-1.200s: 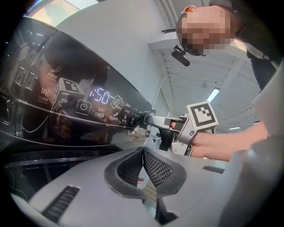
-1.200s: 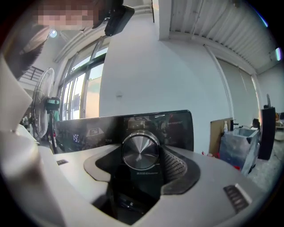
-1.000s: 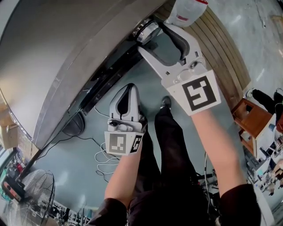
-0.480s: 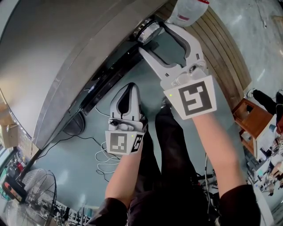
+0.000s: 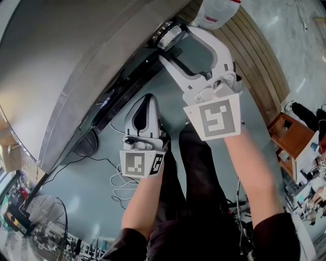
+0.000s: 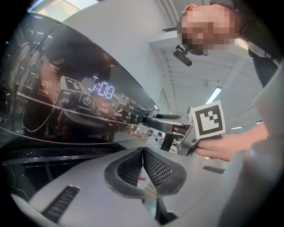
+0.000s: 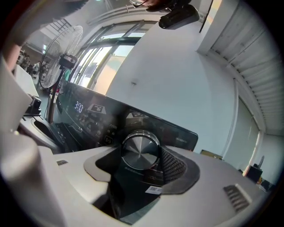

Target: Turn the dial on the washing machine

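Observation:
The washing machine (image 5: 76,61) fills the upper left of the head view, with its dark control panel (image 6: 66,111) showing a lit display (image 6: 103,91). The round metal dial (image 5: 169,34) (image 7: 140,150) sits at the panel's end. My right gripper (image 5: 175,42) (image 7: 141,156) is shut on the dial, one ribbed pad (image 7: 174,164) on each side. Its marker cube (image 5: 214,118) faces the head camera. My left gripper (image 5: 147,99) (image 6: 143,156) hangs lower, in front of the machine, shut with nothing between its pads.
A standing fan (image 5: 35,224) and loose cables (image 5: 122,186) are on the floor at the lower left. A wooden stool (image 5: 290,135) stands at the right. A white container (image 5: 216,12) rests near the wooden slats (image 5: 260,56). The person's legs (image 5: 198,168) are below.
My right gripper has twisted around the dial while still gripping it, so its marker cube has swung left and down. The left gripper has barely moved.

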`<action>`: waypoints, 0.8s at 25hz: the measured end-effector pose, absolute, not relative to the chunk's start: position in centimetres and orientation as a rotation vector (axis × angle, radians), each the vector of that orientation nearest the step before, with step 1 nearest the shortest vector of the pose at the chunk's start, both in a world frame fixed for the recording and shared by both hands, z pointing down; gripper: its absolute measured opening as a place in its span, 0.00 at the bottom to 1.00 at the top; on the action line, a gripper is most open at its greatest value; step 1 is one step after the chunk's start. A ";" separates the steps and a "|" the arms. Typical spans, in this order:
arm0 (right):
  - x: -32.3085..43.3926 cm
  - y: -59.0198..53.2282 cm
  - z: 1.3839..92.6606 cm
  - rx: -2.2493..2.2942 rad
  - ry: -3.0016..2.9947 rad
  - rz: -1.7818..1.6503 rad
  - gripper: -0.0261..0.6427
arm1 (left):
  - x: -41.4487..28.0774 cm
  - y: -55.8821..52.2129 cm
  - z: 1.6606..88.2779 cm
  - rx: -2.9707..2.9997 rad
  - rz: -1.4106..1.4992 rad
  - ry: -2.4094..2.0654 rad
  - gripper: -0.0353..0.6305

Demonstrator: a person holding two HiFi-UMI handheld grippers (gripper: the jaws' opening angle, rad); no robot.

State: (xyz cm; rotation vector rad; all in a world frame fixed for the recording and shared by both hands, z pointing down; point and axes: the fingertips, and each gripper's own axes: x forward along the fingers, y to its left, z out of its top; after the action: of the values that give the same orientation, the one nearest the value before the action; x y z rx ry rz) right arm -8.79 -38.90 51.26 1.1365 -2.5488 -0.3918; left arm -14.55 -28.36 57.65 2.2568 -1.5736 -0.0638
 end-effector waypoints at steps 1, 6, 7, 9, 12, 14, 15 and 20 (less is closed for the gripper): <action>-8.8 -38.9 51.3 1.137 -2.538 -0.411 0.46 | -14.6 -28.4 57.7 2.255 -0.064 -1.574 0.08; -8.9 -38.8 51.4 1.141 -2.487 -0.466 0.46 | -14.3 -28.3 57.7 2.250 -0.068 -1.566 0.08; -8.9 -38.7 51.4 1.143 -2.478 -0.473 0.46 | -14.2 -28.3 57.8 2.250 -0.068 -1.562 0.08; -8.9 -38.7 51.4 1.146 -2.453 -0.496 0.46 | -13.9 -28.3 57.8 2.251 -0.066 -1.553 0.08; -9.0 -38.7 51.4 1.131 -2.384 -0.571 0.46 | -13.7 -28.1 58.1 2.242 -0.062 -1.548 0.08; -9.0 -38.7 51.4 1.111 -2.345 -0.622 0.46 | -13.5 -27.9 58.3 2.235 -0.060 -1.544 0.08; -8.9 -38.7 51.5 1.102 -2.333 -0.636 0.46 | -13.4 -27.8 58.4 2.233 -0.059 -1.541 0.08; -9.0 -38.7 51.7 1.093 -2.310 -0.659 0.46 | -13.2 -27.6 58.7 2.231 -0.051 -1.534 0.08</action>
State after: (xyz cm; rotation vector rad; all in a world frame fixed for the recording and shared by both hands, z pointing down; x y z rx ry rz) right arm -8.97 -38.66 51.68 1.0929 -2.3098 -0.6592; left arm -13.22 -27.63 58.71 2.2314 -1.5336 -0.0514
